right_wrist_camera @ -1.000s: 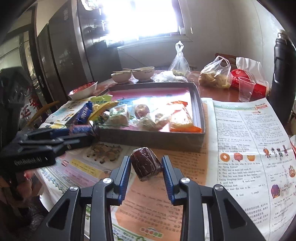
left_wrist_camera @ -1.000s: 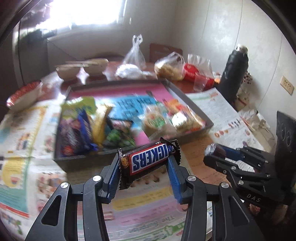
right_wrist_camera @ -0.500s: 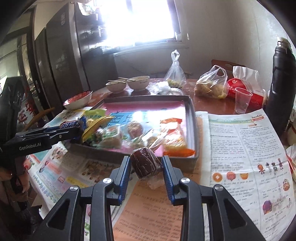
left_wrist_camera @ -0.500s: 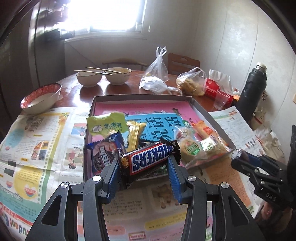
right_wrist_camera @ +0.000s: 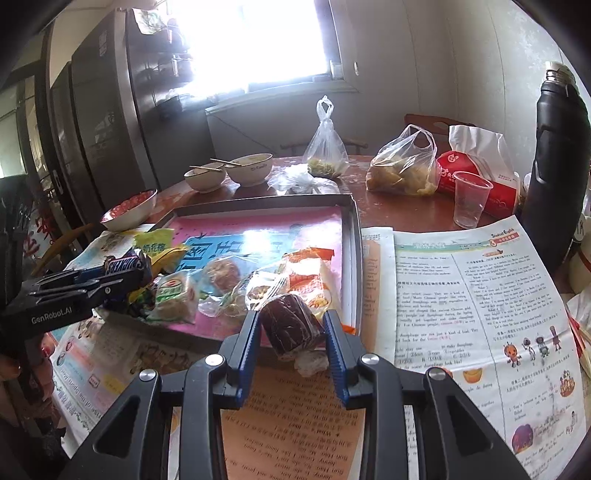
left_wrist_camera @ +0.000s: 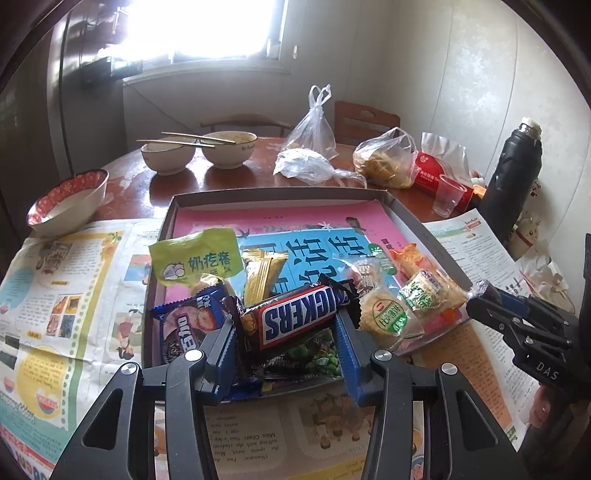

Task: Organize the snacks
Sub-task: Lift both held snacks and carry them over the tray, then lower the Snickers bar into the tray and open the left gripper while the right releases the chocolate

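The left tool is gripping a Snickers bar across its ends; the bar's long axis is running crosswise between the pads, its right end tilting up, label facing the camera and reading upside down; it is hanging over the near left part of the tray, above an Oreo pack and a green pea packet. The right tool is clamping a dark red wrapped snack; its long axis is pointing away and to the left, over the tray's near edge, a clear wrapper tail drooping below. The tray is sitting on newspapers covering a round wooden worktop; bowls, plastic bags, a clear cup and a black flask are standing behind it; a bright window is lighting the room.
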The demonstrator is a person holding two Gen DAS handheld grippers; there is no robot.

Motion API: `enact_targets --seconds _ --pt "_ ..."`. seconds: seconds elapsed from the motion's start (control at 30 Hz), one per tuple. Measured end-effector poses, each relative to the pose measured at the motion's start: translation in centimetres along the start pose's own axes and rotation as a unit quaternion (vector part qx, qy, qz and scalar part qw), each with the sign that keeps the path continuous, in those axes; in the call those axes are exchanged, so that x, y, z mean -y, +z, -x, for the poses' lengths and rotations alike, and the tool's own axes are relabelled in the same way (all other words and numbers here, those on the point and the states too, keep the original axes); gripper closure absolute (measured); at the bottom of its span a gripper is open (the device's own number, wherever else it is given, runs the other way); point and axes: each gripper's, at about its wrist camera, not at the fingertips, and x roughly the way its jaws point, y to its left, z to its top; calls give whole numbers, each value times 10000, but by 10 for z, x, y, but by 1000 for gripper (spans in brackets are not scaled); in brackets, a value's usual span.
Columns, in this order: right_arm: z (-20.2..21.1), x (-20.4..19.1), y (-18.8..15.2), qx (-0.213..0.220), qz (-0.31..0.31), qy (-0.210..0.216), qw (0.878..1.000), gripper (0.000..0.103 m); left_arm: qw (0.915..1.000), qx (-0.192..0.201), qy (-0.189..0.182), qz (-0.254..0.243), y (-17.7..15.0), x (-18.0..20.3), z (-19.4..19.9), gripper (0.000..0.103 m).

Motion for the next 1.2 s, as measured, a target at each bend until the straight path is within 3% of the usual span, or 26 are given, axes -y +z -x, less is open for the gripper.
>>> enact_targets --seconds 0.43,0.63,1.2 --pt "-24 -14 12 -94 217 127 9996 69 10000 -22 79 -53 2 0 -9 54" --pt "-31 -22 14 -141 330 167 9992 75 9999 -35 80 -53 4 -1 -13 54" --pt "-30 -16 6 -217 185 243 9993 75 9998 -102 -10 -154 2 7 -20 54"
